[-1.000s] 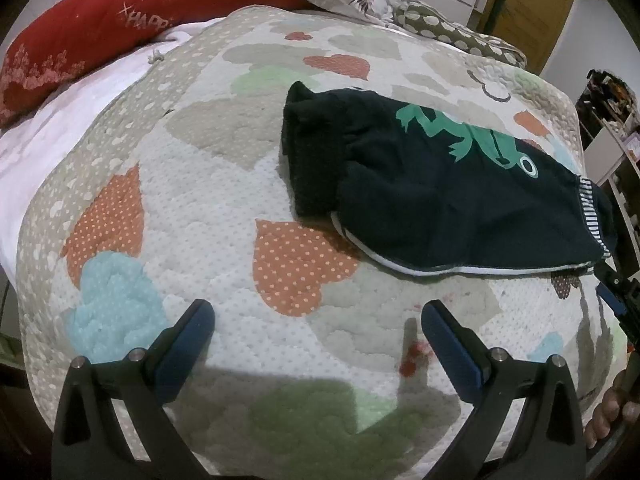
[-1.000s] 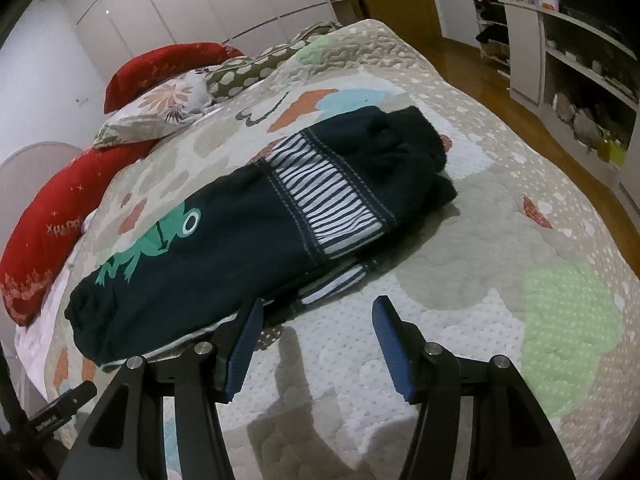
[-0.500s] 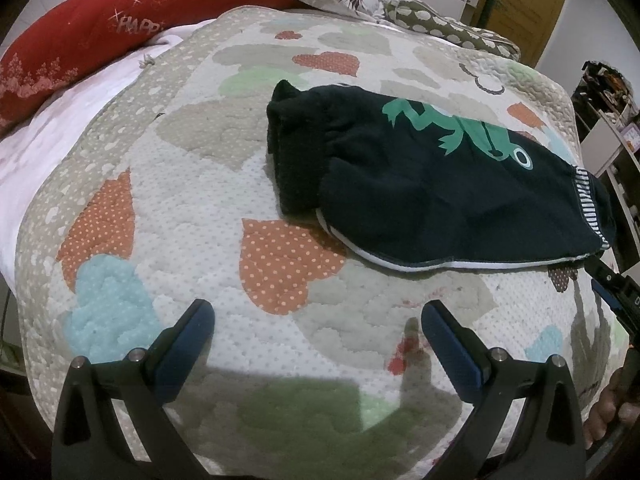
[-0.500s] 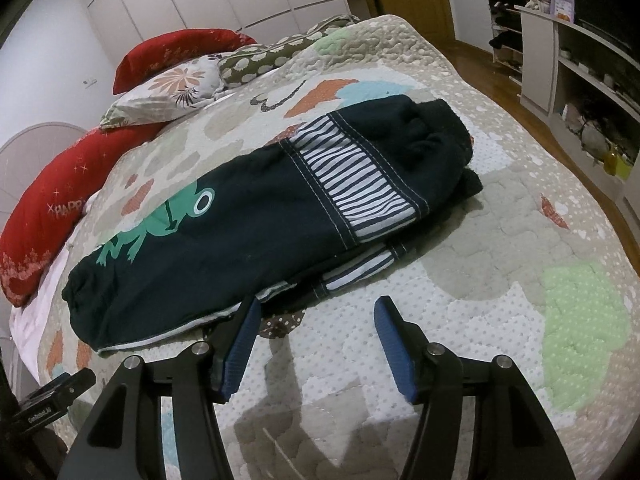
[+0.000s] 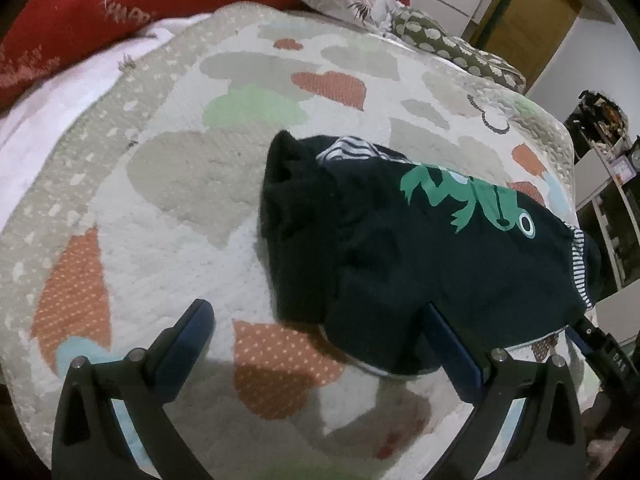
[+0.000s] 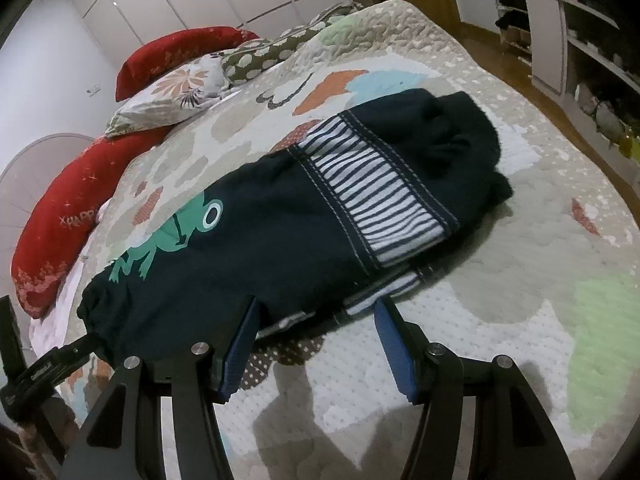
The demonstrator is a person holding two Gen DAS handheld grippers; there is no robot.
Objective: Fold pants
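Now, in the left wrist view, the left gripper [image 5: 316,332] sits much closer to the pants [image 5: 420,264] than a second ago: then the dark cloth lay well up the quilt [image 5: 168,216] with a wide strip of orange heart between it and the blue fingers [image 5: 188,332], and now the near hem of the pants reaches down to the right finger, which appears to overlap the cloth edge. Its jaws stand wide apart and hold nothing; I cannot tell whether the right finger touches the fabric or only hangs in front of it. A striped patch also peeks out at the far end of the pants, which the earlier frame did not show. By my reading this hand is lining up on the waist end for the next fold, and no grip is made yet. In the right wrist view, the right gripper [image 6: 316,336] is likewise spread wide, its fingertips just at the near edge of the pants [image 6: 304,220], close under the striped band [image 6: 376,204]; nothing is pinched between them. Against the earlier frame the garment fills more of the picture and its edge lies nearer the tips, though this hand has shifted far less. The pants lie already folded lengthwise across the quilt [image 6: 520,320], frog [image 6: 172,236] uppermost, so the remaining fold seems to be end over end
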